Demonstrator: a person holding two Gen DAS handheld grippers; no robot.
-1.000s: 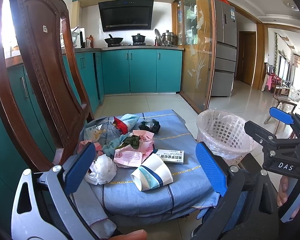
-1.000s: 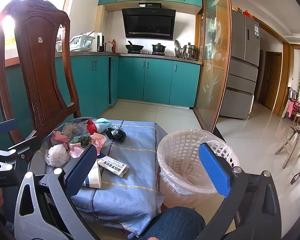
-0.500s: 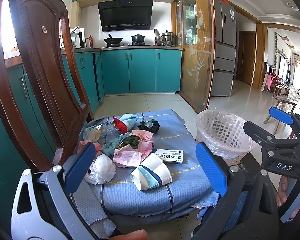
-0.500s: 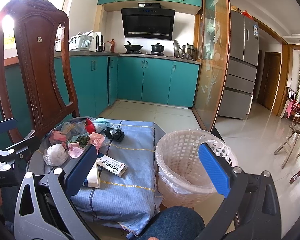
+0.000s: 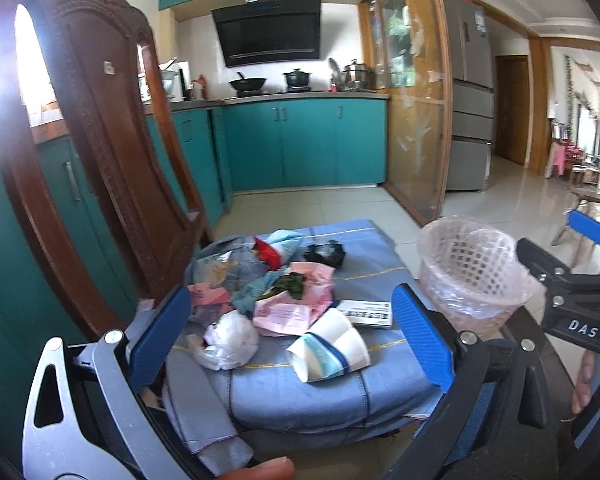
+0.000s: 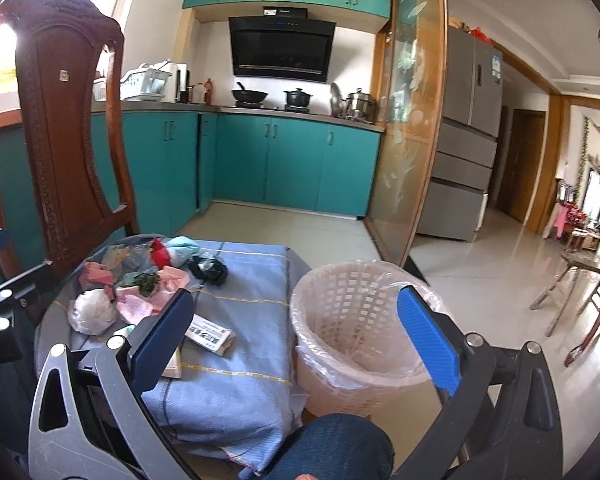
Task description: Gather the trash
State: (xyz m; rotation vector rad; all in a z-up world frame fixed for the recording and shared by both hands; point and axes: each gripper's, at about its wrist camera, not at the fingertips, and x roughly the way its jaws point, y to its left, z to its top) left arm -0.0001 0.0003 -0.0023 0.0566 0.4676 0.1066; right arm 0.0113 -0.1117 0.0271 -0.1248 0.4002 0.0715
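Both grippers, left gripper (image 5: 292,332) and right gripper (image 6: 296,336), stand wide open and empty. Trash lies heaped on the blue cloth (image 5: 320,388), with a paper cup (image 5: 328,354) nearest; the basket (image 6: 360,332) stands just beside. Collection appears not yet begun. Next move likely: advance and close on one item.

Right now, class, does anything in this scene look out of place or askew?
Yes. Two nested paper cups lie tipped on their sides on the blue cloth, beside a loose litter pile, while the lined basket looks empty.
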